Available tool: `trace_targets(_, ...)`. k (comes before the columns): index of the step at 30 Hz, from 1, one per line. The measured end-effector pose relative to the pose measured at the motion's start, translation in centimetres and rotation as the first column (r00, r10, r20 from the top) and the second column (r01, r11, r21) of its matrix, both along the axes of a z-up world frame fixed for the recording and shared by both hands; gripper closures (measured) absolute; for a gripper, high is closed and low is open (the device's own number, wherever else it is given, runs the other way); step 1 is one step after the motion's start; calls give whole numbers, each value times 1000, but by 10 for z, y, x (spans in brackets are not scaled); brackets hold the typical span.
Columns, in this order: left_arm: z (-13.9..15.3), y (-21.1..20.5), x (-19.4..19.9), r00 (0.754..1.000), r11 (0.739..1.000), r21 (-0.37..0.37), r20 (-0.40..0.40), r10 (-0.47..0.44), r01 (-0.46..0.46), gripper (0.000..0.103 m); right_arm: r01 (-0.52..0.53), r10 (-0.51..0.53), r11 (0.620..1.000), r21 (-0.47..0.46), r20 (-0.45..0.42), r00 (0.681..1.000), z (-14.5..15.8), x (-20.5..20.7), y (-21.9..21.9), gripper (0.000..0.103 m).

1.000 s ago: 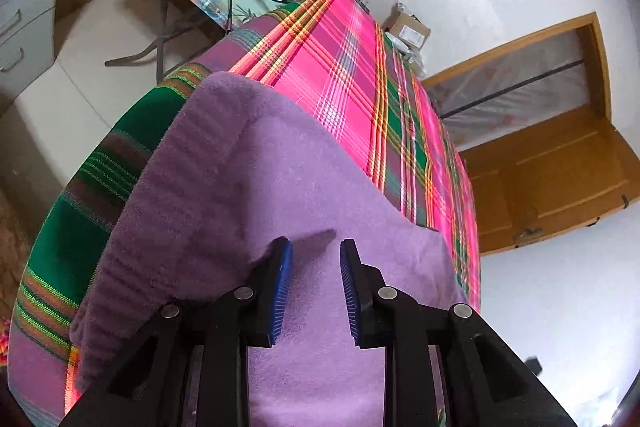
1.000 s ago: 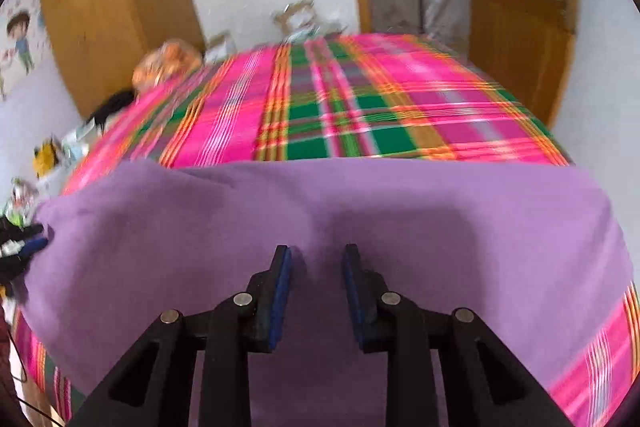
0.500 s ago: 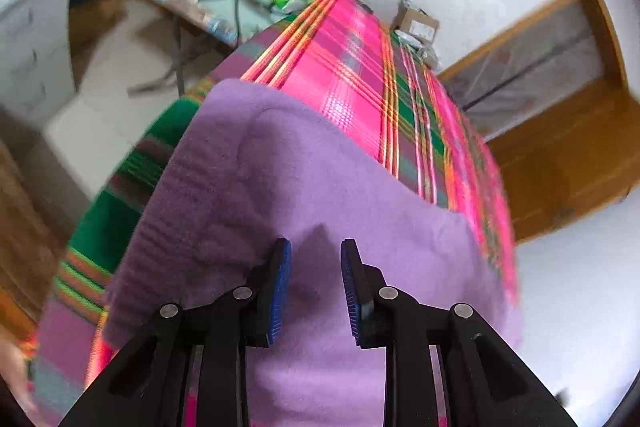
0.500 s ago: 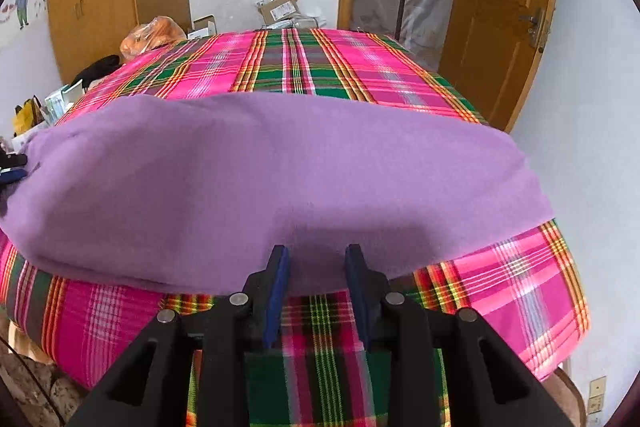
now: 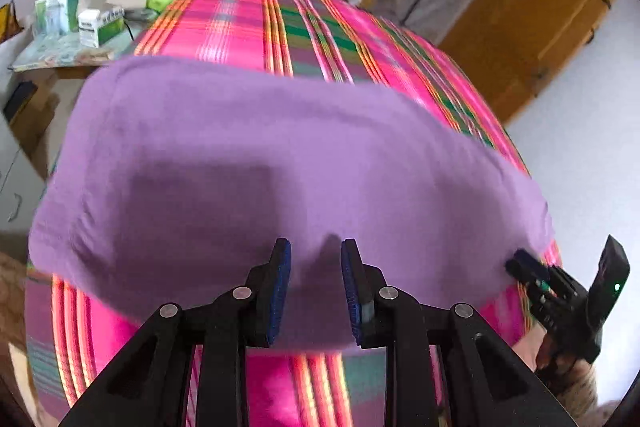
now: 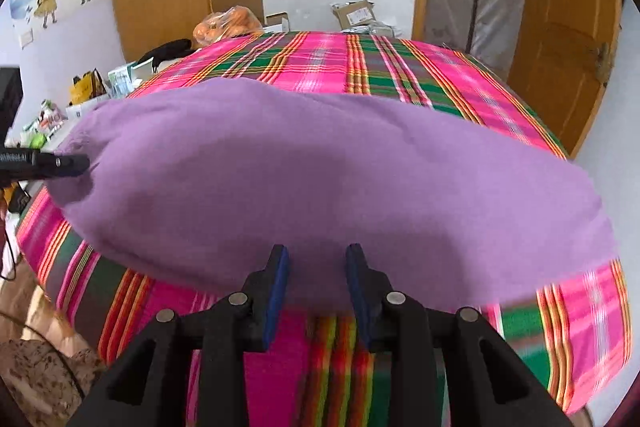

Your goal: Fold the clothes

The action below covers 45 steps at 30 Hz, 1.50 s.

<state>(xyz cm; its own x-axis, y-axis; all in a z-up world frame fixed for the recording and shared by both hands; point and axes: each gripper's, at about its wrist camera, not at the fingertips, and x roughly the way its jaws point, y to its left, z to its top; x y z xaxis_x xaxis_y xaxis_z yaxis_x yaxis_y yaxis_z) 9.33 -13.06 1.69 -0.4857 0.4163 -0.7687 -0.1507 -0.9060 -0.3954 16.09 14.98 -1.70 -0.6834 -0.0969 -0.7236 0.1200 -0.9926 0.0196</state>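
Purple garment [image 5: 288, 163] lying flat on the plaid-covered bed [image 5: 240, 23], filling the centre of both wrist views; its long axis runs left to right across each frame, parallel to the bed's near edge, with a folded near hem at the lower middle. Left gripper [image 5: 314, 291] and right gripper [image 6: 316, 291] hover over that hem, fingers parted with the cloth lying beneath the gap and nothing pinched between the pads. The other gripper shows at the lower right of the left view and the middle left of the right view. Spacing along the hem suggests readiness for the next fold.
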Motion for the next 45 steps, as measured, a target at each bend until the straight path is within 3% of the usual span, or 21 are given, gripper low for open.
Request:
trace_targets(6,-8,-11,25,1000,1000,15,-16,-19,19,76,1,-1,1000,15,9,1000,4,9,0,72)
trace_targets(11,4,-6,21,999,999,37,-36,-20,22,76,-116,114,993,-25,-64,991,22,-4,-31,72)
trace_targets(13,11,4,17,996,997,65,-79,-46,51,76,-173,172,985,-26,-39,984,19,-19,-51,72)
trace_targets(16,13,17,14,992,996,22,-91,-82,85,76,-207,207,976,-72,-2,978,12,-31,-67,72)
trace_targets(21,-8,24,17,993,993,-3,-27,-118,118,76,-239,241,968,-72,28,970,-1,-24,-75,71)
trace_targets(28,-15,8,34,993,993,43,-39,-109,111,77,-261,263,964,-38,40,964,1,-8,-81,69)
trace_targets(33,-14,5,38,995,993,59,-32,-96,98,77,-313,311,947,-72,-36,950,18,-20,-96,69)
trace_targets(37,-12,3,41,995,994,55,-29,-95,97,76,-344,348,935,-85,39,937,3,-43,-121,69)
trace_targets(42,-15,-9,41,997,991,106,-8,-82,82,77,-416,419,907,-65,50,907,0,-26,-135,68)
trace_targets(45,-11,-7,40,998,994,86,3,-69,68,76,-431,435,899,-74,54,899,3,-19,-134,68)
